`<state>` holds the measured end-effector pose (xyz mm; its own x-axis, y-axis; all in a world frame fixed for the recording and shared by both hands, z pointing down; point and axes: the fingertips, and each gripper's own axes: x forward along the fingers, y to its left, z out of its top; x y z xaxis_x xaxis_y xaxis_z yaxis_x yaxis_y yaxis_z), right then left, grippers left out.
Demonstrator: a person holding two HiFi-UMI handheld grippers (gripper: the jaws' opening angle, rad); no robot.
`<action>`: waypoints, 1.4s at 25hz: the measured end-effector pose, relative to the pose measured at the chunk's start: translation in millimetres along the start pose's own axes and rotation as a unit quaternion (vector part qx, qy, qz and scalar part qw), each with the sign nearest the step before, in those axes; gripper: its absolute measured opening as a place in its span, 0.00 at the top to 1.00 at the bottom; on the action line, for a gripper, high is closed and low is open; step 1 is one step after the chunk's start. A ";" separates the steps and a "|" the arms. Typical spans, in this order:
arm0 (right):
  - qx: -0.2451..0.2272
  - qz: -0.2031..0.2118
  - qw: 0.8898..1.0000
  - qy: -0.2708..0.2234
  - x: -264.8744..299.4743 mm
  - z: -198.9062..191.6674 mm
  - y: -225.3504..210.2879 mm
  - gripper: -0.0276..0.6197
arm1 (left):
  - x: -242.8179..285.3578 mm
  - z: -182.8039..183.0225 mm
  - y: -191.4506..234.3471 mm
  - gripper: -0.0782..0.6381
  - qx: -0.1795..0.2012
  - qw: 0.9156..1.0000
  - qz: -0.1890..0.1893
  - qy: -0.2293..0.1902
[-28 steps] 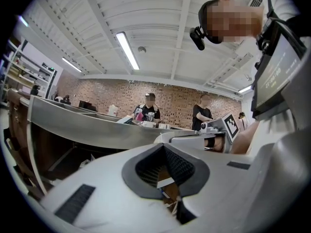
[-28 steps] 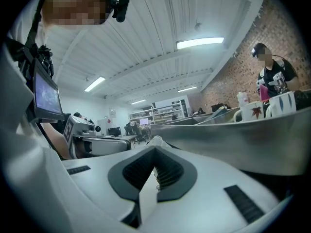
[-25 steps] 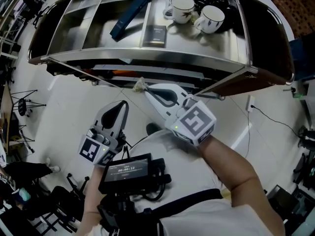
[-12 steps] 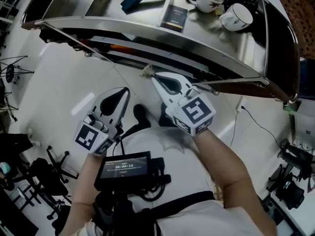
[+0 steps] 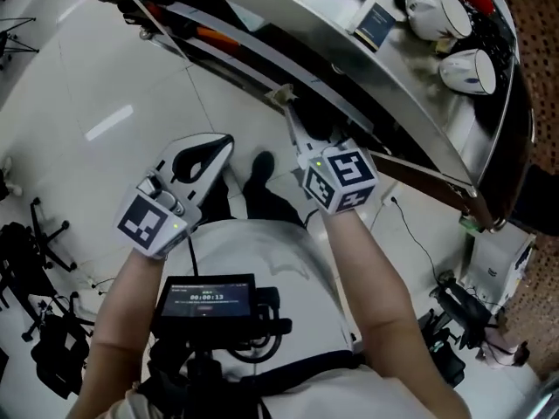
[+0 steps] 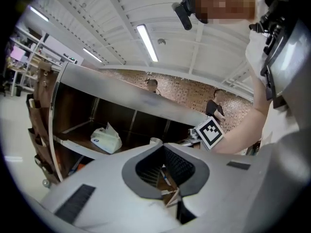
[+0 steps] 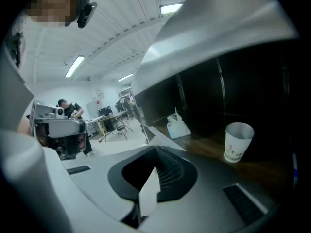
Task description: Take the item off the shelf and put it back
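Observation:
My right gripper (image 5: 288,112) is shut on a small pale paper packet (image 5: 280,95) that sticks out past its tips, just below the front edge of the metal shelf unit (image 5: 349,68). In the right gripper view a white slip of the packet (image 7: 148,191) shows between the closed jaws of the right gripper (image 7: 155,148), which points at a dark wooden lower shelf (image 7: 252,171). My left gripper (image 5: 229,138) hangs lower left, apart from the shelf, shut and empty. From the left gripper view, the left gripper (image 6: 156,142) faces the shelf's side.
Two white cups (image 5: 472,70) and a dark box (image 5: 376,26) stand on the top shelf. A paper cup (image 7: 237,142) and a white tissue pack (image 7: 177,126) sit on the lower shelf. The white floor (image 5: 105,103) lies below, with cables and stands at the edges.
Both grippers have come down below the shelf's top level, the right one more. The shelf has swung to the upper right of the head view. The packet stays in the right jaws.

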<state>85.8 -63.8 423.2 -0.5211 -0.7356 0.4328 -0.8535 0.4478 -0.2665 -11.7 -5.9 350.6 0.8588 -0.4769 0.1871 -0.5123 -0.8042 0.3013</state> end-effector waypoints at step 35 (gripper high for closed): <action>-0.049 -0.173 0.982 0.059 111.2 -12.3 -131.0 0.83 | -40.8 -41.3 40.3 0.88 -0.062 0.996 0.068 0.001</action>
<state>139.7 -198.1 516.8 -0.1915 -0.7914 0.5805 -0.9727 0.2322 -0.0043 -67.7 -4.1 393.8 0.7812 -0.5779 0.2362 -0.6211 -0.6816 0.3868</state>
